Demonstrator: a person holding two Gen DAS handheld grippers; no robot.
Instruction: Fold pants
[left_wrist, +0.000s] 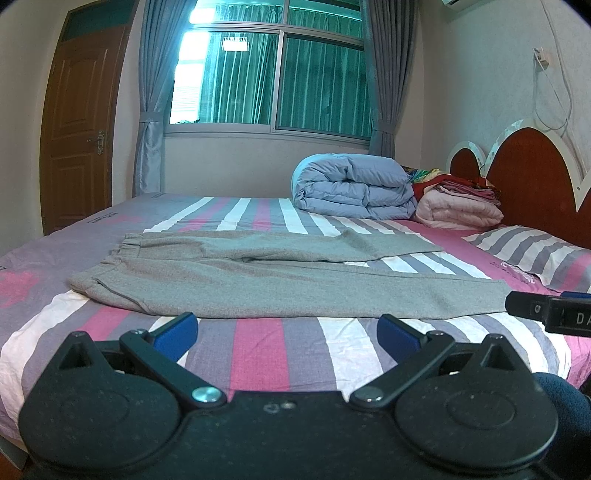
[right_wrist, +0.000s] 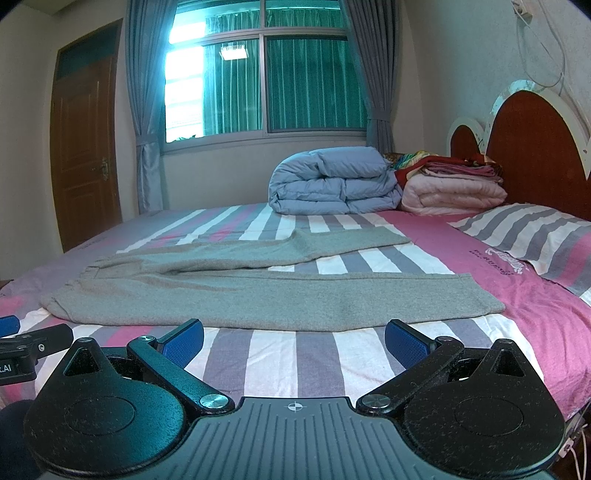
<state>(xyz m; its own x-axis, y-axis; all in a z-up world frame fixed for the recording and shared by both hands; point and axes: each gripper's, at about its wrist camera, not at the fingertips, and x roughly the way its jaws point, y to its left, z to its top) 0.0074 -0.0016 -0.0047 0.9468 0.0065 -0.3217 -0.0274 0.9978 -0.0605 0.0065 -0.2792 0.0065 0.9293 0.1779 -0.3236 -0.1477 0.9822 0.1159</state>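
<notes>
The grey pants (left_wrist: 280, 280) lie flat on the striped bed (left_wrist: 258, 350) just ahead of me, long axis crosswise, waistband nearer my left gripper (left_wrist: 287, 328), leg ends nearer my right gripper (right_wrist: 294, 334); both jaws wide and empty.

Grey pants (left_wrist: 280, 284), pink-white-grey striped bedsheet (left_wrist: 258, 354), pale blue quilt (left_wrist: 351, 192), blue-padded black tongs (right_wrist: 294, 341)

Daylight enters a bedroom through a wide sliding window (left_wrist: 273, 79) framed by grey curtains (left_wrist: 151, 96). A brown wooden door (left_wrist: 79, 129) stands left; a red scalloped headboard (right_wrist: 535, 147) backs the striped bed (right_wrist: 280, 354).
</notes>
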